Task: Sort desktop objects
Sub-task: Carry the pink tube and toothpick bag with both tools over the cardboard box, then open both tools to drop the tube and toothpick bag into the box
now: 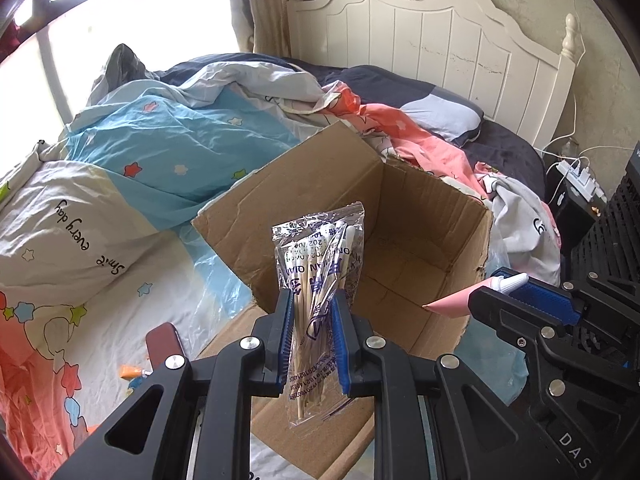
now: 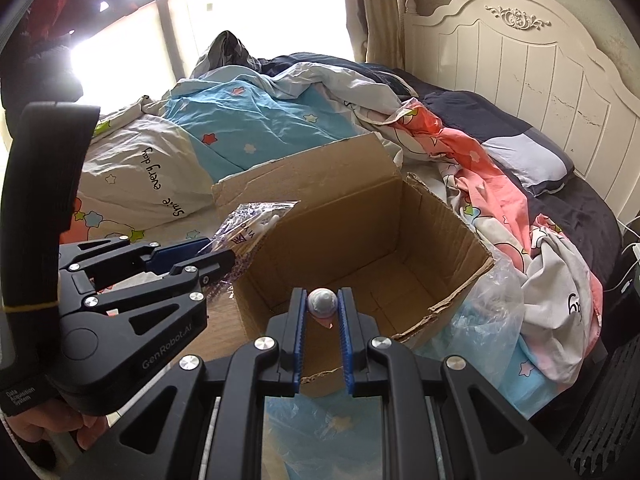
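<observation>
An open cardboard box stands on the bed, and I see nothing inside it. My left gripper is shut on a clear bag of cotton swabs, held upright over the box's near edge. From the right wrist view the same bag pokes out of the left gripper at the box's left rim. My right gripper is shut on a pink tube with a white cap, above the box's near wall. In the left wrist view that tube points left from the right gripper.
Rumpled bedding lies behind and left of the box. A white headboard rises at the back. A clear plastic bag lies right of the box. Small items rest on the sheet at left. A black crate is far right.
</observation>
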The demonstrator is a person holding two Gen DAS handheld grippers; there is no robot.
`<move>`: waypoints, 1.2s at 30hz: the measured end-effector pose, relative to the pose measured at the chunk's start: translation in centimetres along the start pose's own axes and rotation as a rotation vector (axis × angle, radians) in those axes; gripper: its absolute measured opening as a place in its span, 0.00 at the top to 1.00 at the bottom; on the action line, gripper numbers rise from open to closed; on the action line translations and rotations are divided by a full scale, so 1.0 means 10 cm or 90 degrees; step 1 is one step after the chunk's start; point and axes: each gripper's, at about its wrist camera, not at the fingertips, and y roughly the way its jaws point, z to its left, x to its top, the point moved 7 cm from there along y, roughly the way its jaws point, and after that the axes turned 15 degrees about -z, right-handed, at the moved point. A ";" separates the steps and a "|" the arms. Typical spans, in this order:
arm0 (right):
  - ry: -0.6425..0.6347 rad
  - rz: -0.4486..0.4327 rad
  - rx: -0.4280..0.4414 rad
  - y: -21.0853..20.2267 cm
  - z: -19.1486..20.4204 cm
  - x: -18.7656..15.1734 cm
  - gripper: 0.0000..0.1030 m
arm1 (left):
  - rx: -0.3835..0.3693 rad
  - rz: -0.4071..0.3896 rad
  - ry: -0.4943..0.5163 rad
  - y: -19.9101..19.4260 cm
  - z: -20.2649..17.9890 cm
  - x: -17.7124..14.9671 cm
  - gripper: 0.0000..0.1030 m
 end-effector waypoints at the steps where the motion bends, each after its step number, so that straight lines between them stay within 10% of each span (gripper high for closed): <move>1: -0.003 0.002 0.000 0.03 -0.01 -0.02 0.86 | 0.000 0.002 -0.001 0.04 0.00 -0.01 0.82; 34: -0.054 0.029 -0.007 0.51 -0.08 -0.05 0.85 | 0.003 0.031 0.005 0.65 -0.01 -0.05 0.82; 36: -0.060 0.029 -0.022 0.51 -0.11 -0.04 0.84 | 0.010 0.033 0.007 0.65 -0.01 -0.03 0.59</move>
